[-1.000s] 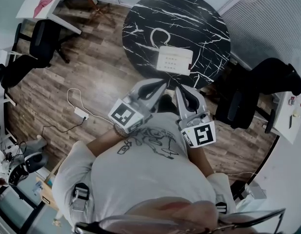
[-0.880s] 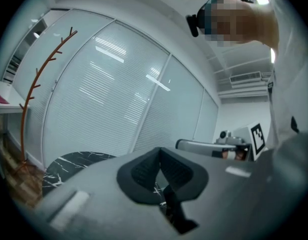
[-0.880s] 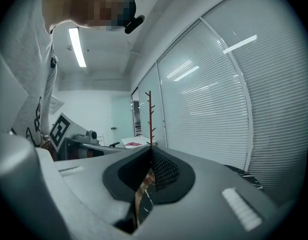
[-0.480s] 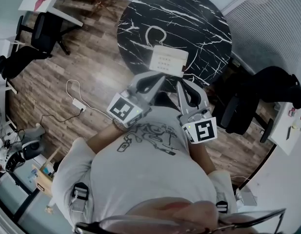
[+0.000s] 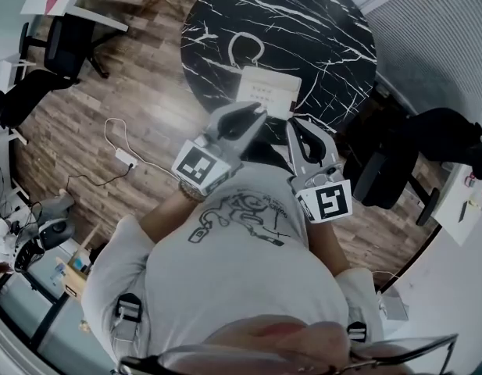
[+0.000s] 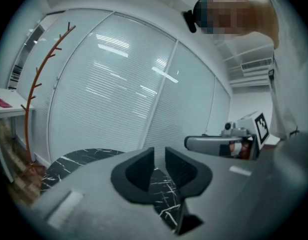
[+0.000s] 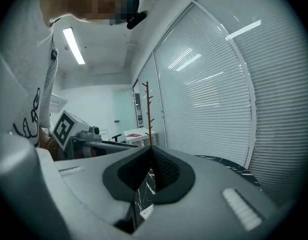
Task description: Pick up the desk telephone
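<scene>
Since a second ago both grippers have come forward and closer to the desk telephone (image 5: 269, 91). The left gripper (image 5: 256, 114) now has its tips at the phone's near edge, where before they were clear of it. The right gripper (image 5: 295, 123) reaches just below the phone's lower right corner. The left jaws have just been opening. In the left gripper view they stand slightly apart with only the marble tabletop showing through the gap, and nothing is held. The right jaws are pressed together and empty.

The telephone sits at the centre top of the head view, on the near part of the round black marble table (image 5: 326, 30). Its coiled cord (image 5: 244, 49) loops beyond it. The left gripper's tips cover the phone's lower left edge, and the handset is too small to make out. Neither gripper view shows the phone clearly. A pale scrap below the right jaws cannot be identified. The person's torso fills the lower half of the head view.

There is one telephone, one table and two grippers. One red-brown coat stand (image 6: 38, 84) is at the left of the left gripper view. One power strip (image 5: 125, 158) lies on the wooden floor (image 5: 108, 108).
</scene>
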A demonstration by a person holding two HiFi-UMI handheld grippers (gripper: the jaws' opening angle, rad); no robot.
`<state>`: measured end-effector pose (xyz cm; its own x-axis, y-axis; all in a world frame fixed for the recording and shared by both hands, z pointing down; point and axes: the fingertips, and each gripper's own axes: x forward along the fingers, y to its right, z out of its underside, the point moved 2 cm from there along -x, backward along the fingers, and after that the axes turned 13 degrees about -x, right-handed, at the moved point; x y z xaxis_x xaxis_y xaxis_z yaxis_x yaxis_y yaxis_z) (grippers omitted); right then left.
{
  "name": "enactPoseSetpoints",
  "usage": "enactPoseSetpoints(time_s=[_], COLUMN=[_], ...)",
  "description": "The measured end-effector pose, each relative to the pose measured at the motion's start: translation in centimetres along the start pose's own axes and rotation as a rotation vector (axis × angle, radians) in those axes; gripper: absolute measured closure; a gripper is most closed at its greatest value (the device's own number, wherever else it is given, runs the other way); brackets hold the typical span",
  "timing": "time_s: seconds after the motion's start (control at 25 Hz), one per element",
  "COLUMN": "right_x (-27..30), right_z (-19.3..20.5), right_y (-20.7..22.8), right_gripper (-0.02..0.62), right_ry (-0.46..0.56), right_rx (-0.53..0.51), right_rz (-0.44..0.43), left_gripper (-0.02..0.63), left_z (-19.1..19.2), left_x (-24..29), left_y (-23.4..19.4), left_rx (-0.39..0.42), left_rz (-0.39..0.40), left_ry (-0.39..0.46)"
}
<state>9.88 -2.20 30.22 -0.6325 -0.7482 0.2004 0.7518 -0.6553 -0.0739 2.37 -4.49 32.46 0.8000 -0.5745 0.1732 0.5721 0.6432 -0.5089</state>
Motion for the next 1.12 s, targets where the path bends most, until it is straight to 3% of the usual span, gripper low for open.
enactPoseSetpoints(time_s=[0.36, 1.12], right_x=[3.1, 7.1], right_z=[5.7, 21.9], right_y=[2.2, 4.8], right_gripper=[0.558, 0.419], right_ry=[-0.107, -0.355], right_rx=[0.027, 0.156], right_rz=[0.008, 0.029], left_gripper=[0.497, 0.385], left_z=[4.0, 16.9], left_x=[2.1, 4.7], left_y=[-5.9, -18.1], left_rx=[-0.056, -0.184], left_rz=[0.008, -0.118], left_ry=[-0.129, -0.343])
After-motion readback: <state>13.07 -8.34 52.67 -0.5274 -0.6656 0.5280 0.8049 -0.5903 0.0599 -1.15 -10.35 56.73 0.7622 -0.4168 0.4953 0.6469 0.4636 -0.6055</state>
